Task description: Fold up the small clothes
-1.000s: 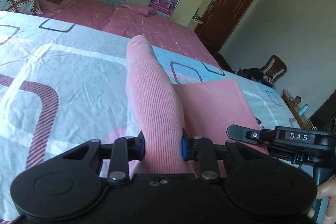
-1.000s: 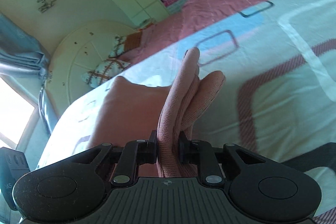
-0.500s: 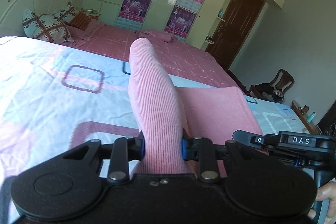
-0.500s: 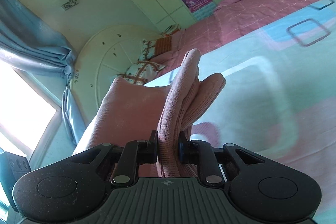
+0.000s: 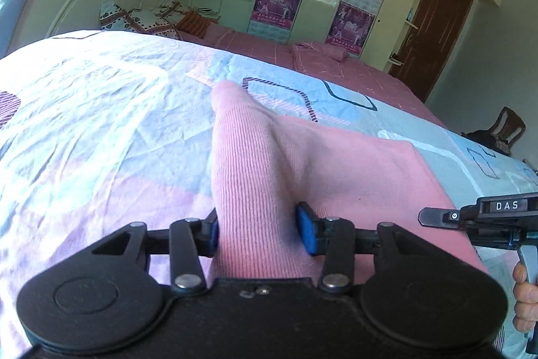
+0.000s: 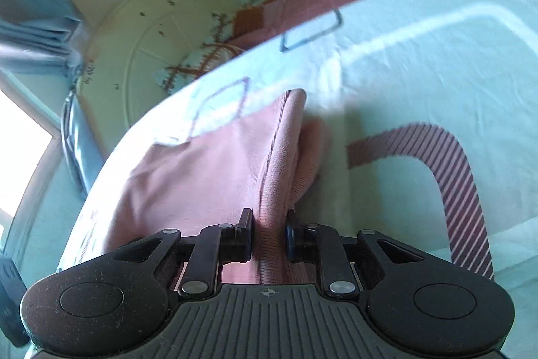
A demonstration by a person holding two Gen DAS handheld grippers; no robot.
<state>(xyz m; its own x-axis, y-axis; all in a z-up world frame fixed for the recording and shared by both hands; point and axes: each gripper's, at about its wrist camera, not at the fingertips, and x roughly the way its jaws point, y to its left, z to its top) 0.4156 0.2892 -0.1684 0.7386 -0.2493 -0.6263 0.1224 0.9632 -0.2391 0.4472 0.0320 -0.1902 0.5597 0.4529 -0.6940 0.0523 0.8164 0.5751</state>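
While I hold both corners, my left gripper point(image 5: 257, 232) has its fingers clamped on a ribbed edge of the pink garment point(image 5: 353, 170), and my right gripper point(image 6: 268, 236) is pinched tight on the bunched hem. I judge this a fold mid-carry; next I must lay the lifted edge flat and let go evenly. Beyond, the soft knit spreads over the patterned bedsheet point(image 5: 101, 110), though the blurred right view hides its far edge
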